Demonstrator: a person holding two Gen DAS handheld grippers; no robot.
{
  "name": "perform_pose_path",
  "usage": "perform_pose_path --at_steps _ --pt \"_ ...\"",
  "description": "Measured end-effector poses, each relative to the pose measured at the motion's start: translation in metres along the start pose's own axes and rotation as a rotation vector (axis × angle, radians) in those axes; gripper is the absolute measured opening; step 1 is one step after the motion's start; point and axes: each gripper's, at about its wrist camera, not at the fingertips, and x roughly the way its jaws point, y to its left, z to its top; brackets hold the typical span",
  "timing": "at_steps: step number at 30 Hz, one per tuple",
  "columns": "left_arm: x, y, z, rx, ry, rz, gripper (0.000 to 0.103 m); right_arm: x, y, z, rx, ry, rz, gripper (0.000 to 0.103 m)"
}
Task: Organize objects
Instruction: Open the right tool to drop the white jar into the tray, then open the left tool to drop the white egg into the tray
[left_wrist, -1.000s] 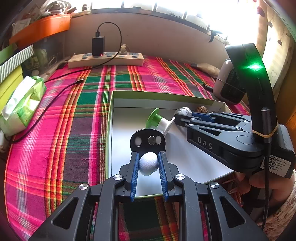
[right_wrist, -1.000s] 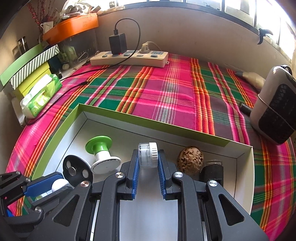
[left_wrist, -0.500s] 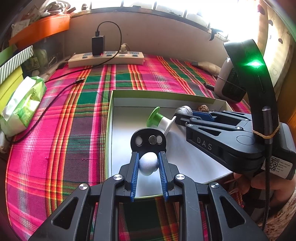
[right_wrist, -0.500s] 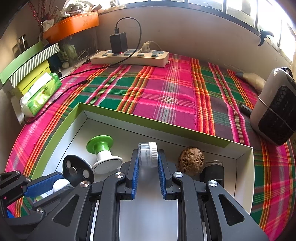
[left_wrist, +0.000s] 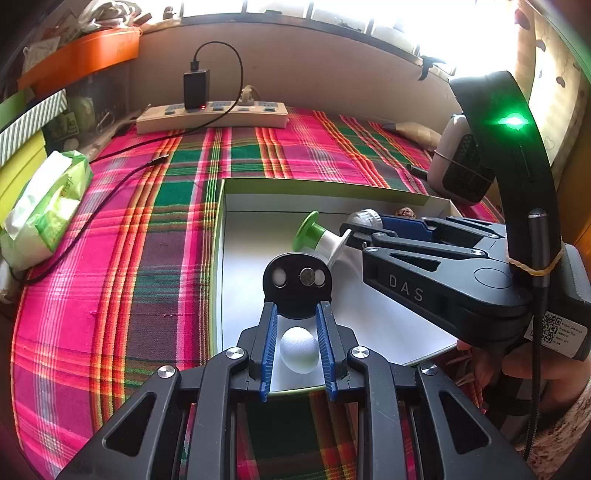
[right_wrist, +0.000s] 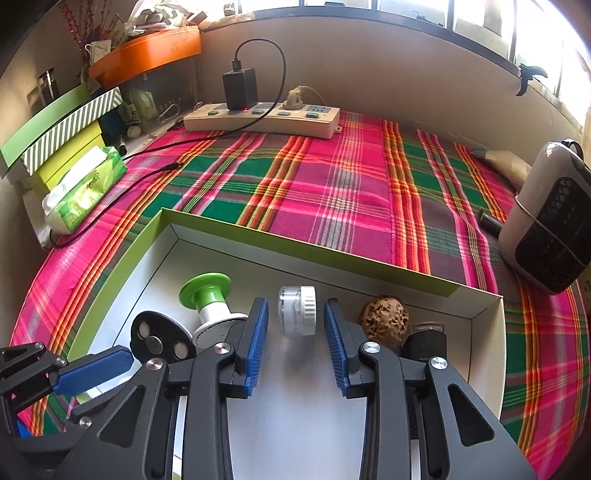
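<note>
A shallow white box with a green rim (left_wrist: 221, 236) (right_wrist: 303, 243) lies on the plaid cloth. My left gripper (left_wrist: 295, 345) is open; a white ball (left_wrist: 299, 349) lies loose between its blue pads near the box's front edge. My right gripper (right_wrist: 295, 332) is open, with a small clear jar with a white cap (right_wrist: 296, 315) lying on the box floor between its pads. It also shows in the left wrist view (left_wrist: 365, 218). Also in the box are a green-and-white spool (right_wrist: 207, 299), a black disc (left_wrist: 297, 278) (right_wrist: 159, 339), a brown walnut (right_wrist: 384, 321) and a small black item (right_wrist: 424, 343).
A power strip (right_wrist: 262, 118) with a black charger stands at the back, its cable trailing left. A green tissue pack (right_wrist: 85, 188) and stacked boxes (right_wrist: 62, 136) are at the left. A grey-and-black device (right_wrist: 546, 229) stands at the right.
Both grippers have opened: the left one has let go of the white ball, the right one has let go of the small jar, which now lies in the box.
</note>
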Motion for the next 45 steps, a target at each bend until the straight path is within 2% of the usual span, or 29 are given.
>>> perform_pose_path --at_steps 6,13,28,45 --pt "-0.004 0.001 -0.001 -0.004 -0.006 -0.003 0.024 -0.003 -0.001 -0.001 0.001 -0.006 0.003 0.038" --pt "-0.011 0.003 -0.003 -0.018 -0.018 -0.007 0.029 -0.011 0.001 -0.004 0.000 -0.020 0.002 0.039" --pt "-0.030 -0.002 -0.010 -0.012 -0.041 -0.009 0.031 -0.039 0.003 -0.017 0.015 -0.064 0.000 0.039" --pt "-0.054 -0.015 -0.026 -0.001 -0.067 -0.047 0.032 -0.079 -0.005 -0.050 0.072 -0.117 0.006 0.040"
